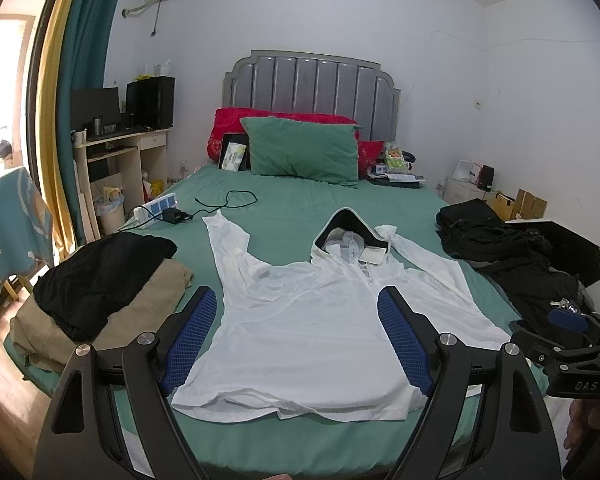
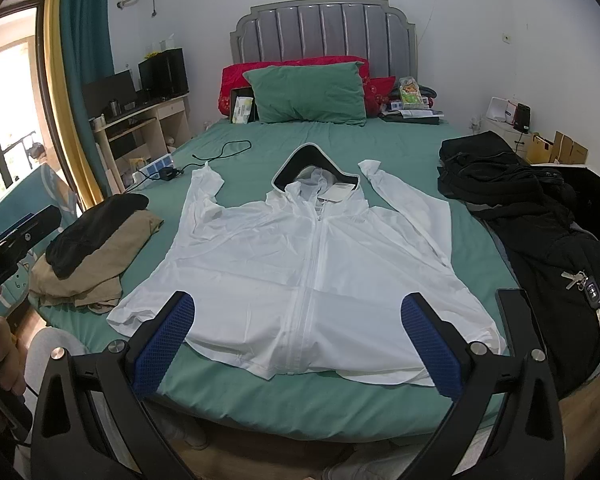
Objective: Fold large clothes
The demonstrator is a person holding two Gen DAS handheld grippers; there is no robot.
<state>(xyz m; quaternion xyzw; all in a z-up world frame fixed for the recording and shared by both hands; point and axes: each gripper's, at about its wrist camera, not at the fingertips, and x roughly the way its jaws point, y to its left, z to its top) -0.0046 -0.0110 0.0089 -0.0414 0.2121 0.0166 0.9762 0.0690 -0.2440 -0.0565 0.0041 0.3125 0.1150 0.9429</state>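
Note:
A white zip-up hooded jacket [image 1: 312, 320] lies spread flat, front up, on the green bed sheet [image 1: 300, 200], hood toward the headboard and sleeves angled outward. It also shows in the right wrist view [image 2: 300, 264]. My left gripper [image 1: 298, 300] is open and empty, held above the jacket's lower hem. My right gripper [image 2: 300, 308] is open and empty, above the hem near the zip. The right gripper's body [image 1: 572, 356] shows at the right edge of the left wrist view.
Folded black and tan clothes [image 2: 88, 248] sit at the bed's left edge. A pile of black clothes with keys [image 2: 540, 220] lies on the right. Pillows [image 2: 308, 92], a cable [image 2: 224, 152] and a power strip [image 2: 156, 168] lie near the head.

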